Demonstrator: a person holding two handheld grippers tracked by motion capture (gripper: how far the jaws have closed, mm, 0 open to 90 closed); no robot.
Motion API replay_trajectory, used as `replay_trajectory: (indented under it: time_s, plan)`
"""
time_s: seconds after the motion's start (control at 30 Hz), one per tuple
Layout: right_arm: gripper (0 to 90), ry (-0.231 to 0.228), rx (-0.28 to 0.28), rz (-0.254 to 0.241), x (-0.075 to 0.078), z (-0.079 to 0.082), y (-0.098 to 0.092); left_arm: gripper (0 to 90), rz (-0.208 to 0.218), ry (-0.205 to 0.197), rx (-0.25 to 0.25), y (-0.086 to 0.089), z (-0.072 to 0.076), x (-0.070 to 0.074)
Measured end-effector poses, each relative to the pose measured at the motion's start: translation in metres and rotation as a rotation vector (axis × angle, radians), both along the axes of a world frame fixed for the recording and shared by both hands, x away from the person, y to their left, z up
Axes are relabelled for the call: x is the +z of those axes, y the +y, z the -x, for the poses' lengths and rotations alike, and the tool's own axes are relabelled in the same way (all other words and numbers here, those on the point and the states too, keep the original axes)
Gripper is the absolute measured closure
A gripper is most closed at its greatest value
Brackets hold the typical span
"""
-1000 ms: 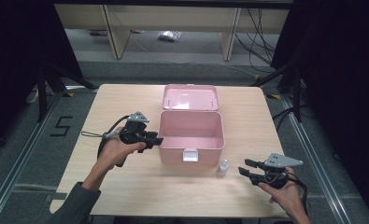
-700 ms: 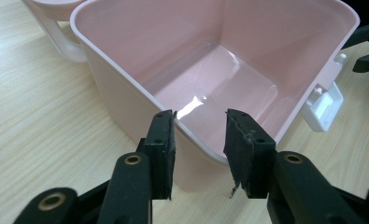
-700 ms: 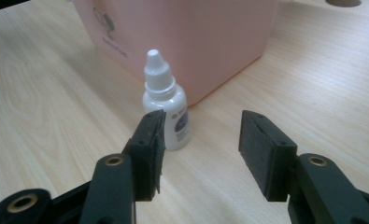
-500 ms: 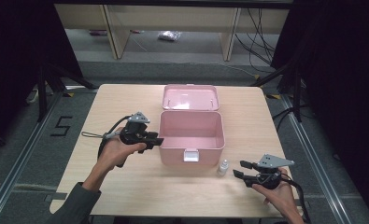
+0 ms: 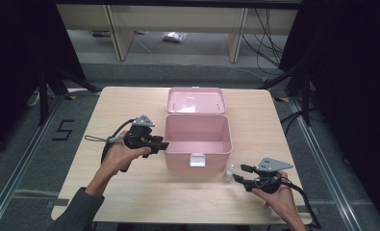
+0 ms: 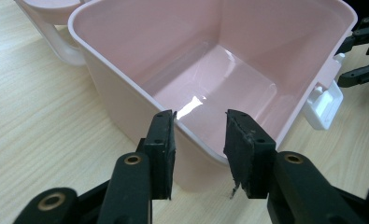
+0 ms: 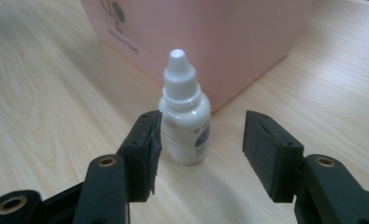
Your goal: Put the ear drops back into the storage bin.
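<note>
A pink plastic box (image 5: 178, 161) stands open in the middle of the table, its lid (image 5: 196, 100) laid back behind it. My left gripper (image 5: 164, 144) is at the box's left wall. In the left gripper view, the box rim (image 6: 126, 79) runs between its jaws (image 6: 201, 140), which stand apart without pressing on it. A small white dropper bottle (image 5: 230, 172) stands upright by the box's front right corner. My right gripper (image 5: 240, 174) points at it. Its jaws have just been opening, and the bottle (image 7: 186, 116) stands just beyond the gap between them, untouched.
A white latch (image 5: 196, 160) sticks out of the box's front wall. The box's inside (image 6: 219, 70) holds nothing. The right gripper's jaws (image 6: 357, 56) show past the box's far corner. Bare wood lies left and in front of the box.
The right gripper has moved left toward the bottle and its jaws have widened. The left gripper and the box have stayed put.
</note>
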State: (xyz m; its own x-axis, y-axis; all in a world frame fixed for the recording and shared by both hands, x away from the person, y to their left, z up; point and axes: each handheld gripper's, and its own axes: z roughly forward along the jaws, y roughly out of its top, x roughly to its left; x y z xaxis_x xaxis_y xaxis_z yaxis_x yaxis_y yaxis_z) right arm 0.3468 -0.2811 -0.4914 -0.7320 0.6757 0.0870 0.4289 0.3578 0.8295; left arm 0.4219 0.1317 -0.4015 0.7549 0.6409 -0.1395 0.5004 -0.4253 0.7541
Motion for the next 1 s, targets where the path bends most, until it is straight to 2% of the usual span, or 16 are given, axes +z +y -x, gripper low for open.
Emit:
replay_trajectory:
  time_s: [0.07, 0.1, 0.17, 0.23, 0.27, 0.3, 0.33, 0.4, 0.43, 0.47, 0.5, 0.57, 0.67, 0.73, 0.83, 1.0]
  plan:
    - [48.0, 0.002, 0.014, 0.001, 0.000, -0.001, 0.004, 62.0, 0.001, -0.002, 0.003, 0.000, 0.000, 0.000]
    - [48.0, -0.019, 0.025, 0.006, -0.002, -0.003, 0.004, 62.0, 0.000, -0.003, 0.002, 0.000, 0.000, 0.000]
    - [47.6, 0.019, 0.019, 0.000, -0.002, -0.002, 0.006, 62.0, 0.000, -0.003, 0.002, 0.000, 0.000, 0.000]
    - [47.3, 0.030, 0.015, -0.010, -0.002, -0.002, 0.007, 62.0, -0.009, -0.002, -0.010, 0.000, -0.001, 0.000]
    - [46.5, 0.008, 0.022, -0.002, -0.003, -0.003, 0.008, 62.0, -0.008, -0.002, -0.009, 0.000, -0.001, 0.000]
    - [45.7, 0.006, 0.024, -0.001, -0.004, -0.004, 0.010, 62.0, -0.009, -0.002, -0.009, 0.000, -0.001, 0.000]
    - [45.4, 0.022, 0.028, 0.023, -0.003, -0.003, 0.012, 62.0, -0.009, -0.002, -0.009, 0.000, -0.001, 0.000]
    - [46.0, 0.023, 0.046, 0.029, -0.003, -0.003, 0.018, 62.1, -0.010, -0.002, -0.010, 0.000, -0.001, 0.000]
    - [46.1, -0.009, 0.058, 0.037, -0.003, -0.006, 0.019, 62.0, -0.009, -0.002, -0.010, 0.000, -0.001, 0.000]
    - [47.0, -0.002, 0.051, 0.041, -0.003, -0.005, 0.021, 62.1, -0.009, -0.002, -0.010, 0.000, -0.001, 0.000]
    - [47.2, -0.032, 0.064, 0.048, -0.004, -0.008, 0.021, 62.1, -0.009, -0.002, -0.011, 0.001, -0.001, 0.000]
    - [47.7, -0.007, 0.055, 0.054, -0.006, -0.009, 0.021, 62.0, -0.009, -0.003, -0.012, 0.001, -0.001, 0.000]
    - [49.2, -0.020, 0.057, 0.058, -0.006, -0.010, 0.022, 62.1, -0.010, -0.003, -0.011, 0.001, -0.001, 0.000]
    - [49.6, 0.023, 0.056, 0.035, -0.008, -0.009, 0.025, 62.1, -0.009, -0.003, -0.010, 0.001, -0.001, 0.000]
    - [53.7, 0.011, 0.054, 0.057, -0.009, -0.011, 0.024, 62.4, -0.004, 0.002, -0.014, 0.001, -0.002, 0.000]
    - [55.8, 0.023, 0.051, 0.050, -0.009, -0.011, 0.024, 62.4, -0.002, 0.005, -0.013, 0.001, -0.003, 0.000]
